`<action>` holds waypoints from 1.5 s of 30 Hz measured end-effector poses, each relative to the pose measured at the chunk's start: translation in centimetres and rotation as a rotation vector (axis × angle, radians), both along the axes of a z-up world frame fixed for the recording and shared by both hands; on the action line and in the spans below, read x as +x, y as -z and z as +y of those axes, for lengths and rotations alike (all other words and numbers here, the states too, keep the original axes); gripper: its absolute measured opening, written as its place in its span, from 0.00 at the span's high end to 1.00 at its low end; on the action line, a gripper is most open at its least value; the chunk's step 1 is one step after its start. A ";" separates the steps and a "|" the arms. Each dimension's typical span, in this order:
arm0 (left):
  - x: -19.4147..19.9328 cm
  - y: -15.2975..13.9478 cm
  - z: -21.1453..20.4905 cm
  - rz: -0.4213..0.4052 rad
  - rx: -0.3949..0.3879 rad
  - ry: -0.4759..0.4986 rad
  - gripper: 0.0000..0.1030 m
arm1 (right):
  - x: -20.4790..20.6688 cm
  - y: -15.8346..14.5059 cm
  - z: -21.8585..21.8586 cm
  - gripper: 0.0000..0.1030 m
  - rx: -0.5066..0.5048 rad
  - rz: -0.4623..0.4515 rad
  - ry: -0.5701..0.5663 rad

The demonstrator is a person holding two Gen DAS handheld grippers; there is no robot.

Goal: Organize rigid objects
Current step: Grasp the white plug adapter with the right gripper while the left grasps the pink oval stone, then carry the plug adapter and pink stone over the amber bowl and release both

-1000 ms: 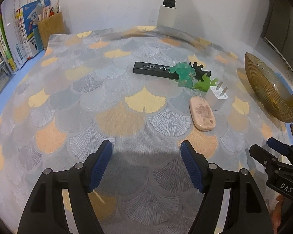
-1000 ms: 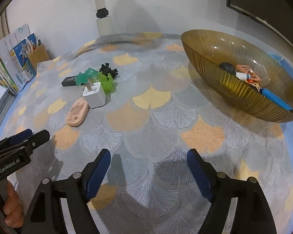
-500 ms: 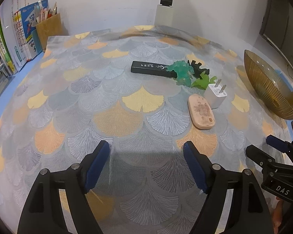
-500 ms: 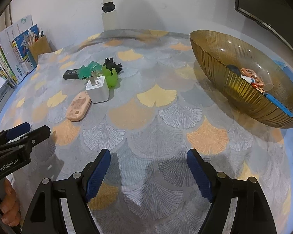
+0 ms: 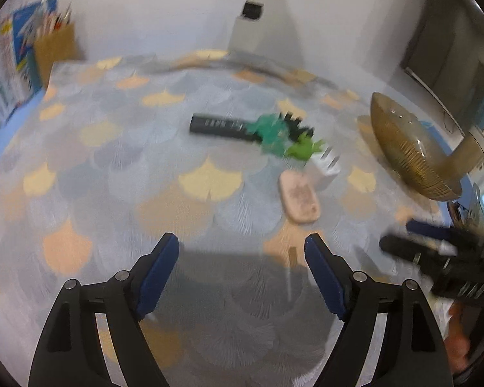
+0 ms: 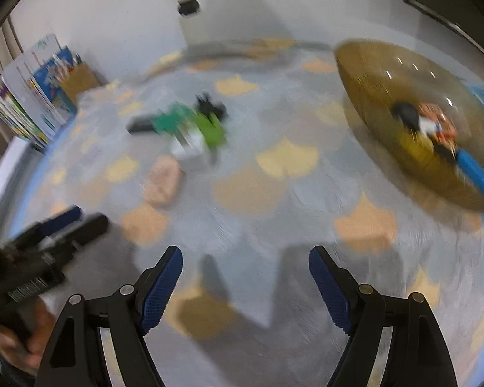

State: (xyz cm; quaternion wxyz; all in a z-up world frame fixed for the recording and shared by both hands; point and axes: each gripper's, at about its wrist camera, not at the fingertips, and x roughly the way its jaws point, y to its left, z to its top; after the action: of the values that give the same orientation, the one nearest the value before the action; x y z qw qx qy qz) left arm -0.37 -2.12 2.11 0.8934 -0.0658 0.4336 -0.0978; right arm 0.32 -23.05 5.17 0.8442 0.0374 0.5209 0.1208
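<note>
Pink case (image 5: 300,198), centre-right of frame, touches the white charger (image 5: 326,167); left gripper (image 5: 242,274), wide and empty, jaws just opened further, could knock both askew.

Fan-patterned tablecloth (image 5: 119,174) in grey, yellow and orange covered the table, books and booklets (image 6: 32,103) stood upright at its ten o'clock edge, brown holder of pencils (image 5: 56,48) just beside them, white post with black band (image 6: 186,3) at twelve o'clock.
</note>
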 end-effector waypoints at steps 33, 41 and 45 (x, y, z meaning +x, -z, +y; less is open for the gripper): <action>5.6 2.0 -6.3 0.012 0.135 0.097 0.62 | 1.7 1.6 -2.7 0.74 -0.007 0.003 0.057; 4.8 1.9 -3.0 0.083 0.017 0.124 0.53 | -1.2 1.8 -4.8 0.74 0.017 0.000 0.061; 4.6 2.1 -4.8 0.068 0.097 0.127 0.41 | -1.6 1.9 -4.9 0.74 0.022 -0.008 0.061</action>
State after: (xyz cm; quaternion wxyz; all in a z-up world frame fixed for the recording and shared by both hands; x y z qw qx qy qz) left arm 4.22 -6.89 -0.03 0.8721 0.0020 0.4714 -0.1310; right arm -1.23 -28.00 3.31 0.8490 0.0621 0.5149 0.1010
